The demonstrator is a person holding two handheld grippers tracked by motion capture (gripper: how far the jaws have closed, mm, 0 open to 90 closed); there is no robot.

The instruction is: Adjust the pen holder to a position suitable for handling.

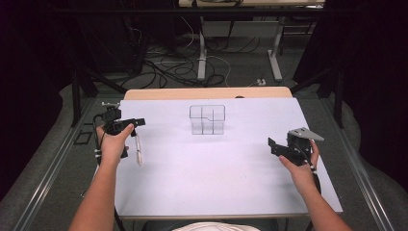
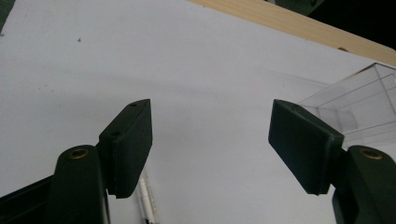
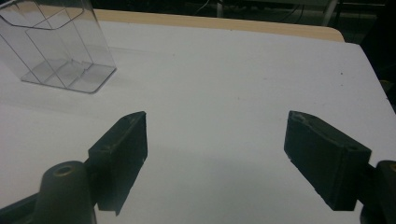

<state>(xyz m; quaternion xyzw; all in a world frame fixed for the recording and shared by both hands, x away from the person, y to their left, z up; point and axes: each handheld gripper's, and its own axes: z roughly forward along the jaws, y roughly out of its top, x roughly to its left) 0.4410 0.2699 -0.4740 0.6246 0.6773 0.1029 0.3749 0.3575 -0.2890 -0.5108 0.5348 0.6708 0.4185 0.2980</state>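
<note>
A clear plastic box (image 1: 207,119) with several compartments stands upright at the back middle of the white table (image 1: 216,173). A thin white pen (image 1: 138,150) lies flat at the left. My left gripper (image 1: 136,125) hovers just beyond the pen's far end, pointing right toward the box. In the left gripper view my left gripper (image 2: 212,140) is open and holds nothing; the pen (image 2: 147,198) lies beneath its left jaw and the box (image 2: 359,107) stands at the right. My right gripper (image 1: 273,146) is near the table's right side. Seen in its own view, my right gripper (image 3: 217,154) is open over bare table, and the box (image 3: 56,42) is far left.
A wooden strip (image 1: 207,93) runs along the table's back edge. Beyond it are cables (image 1: 168,67) on the floor and the legs of another table (image 1: 275,57). Dark curtains close both sides.
</note>
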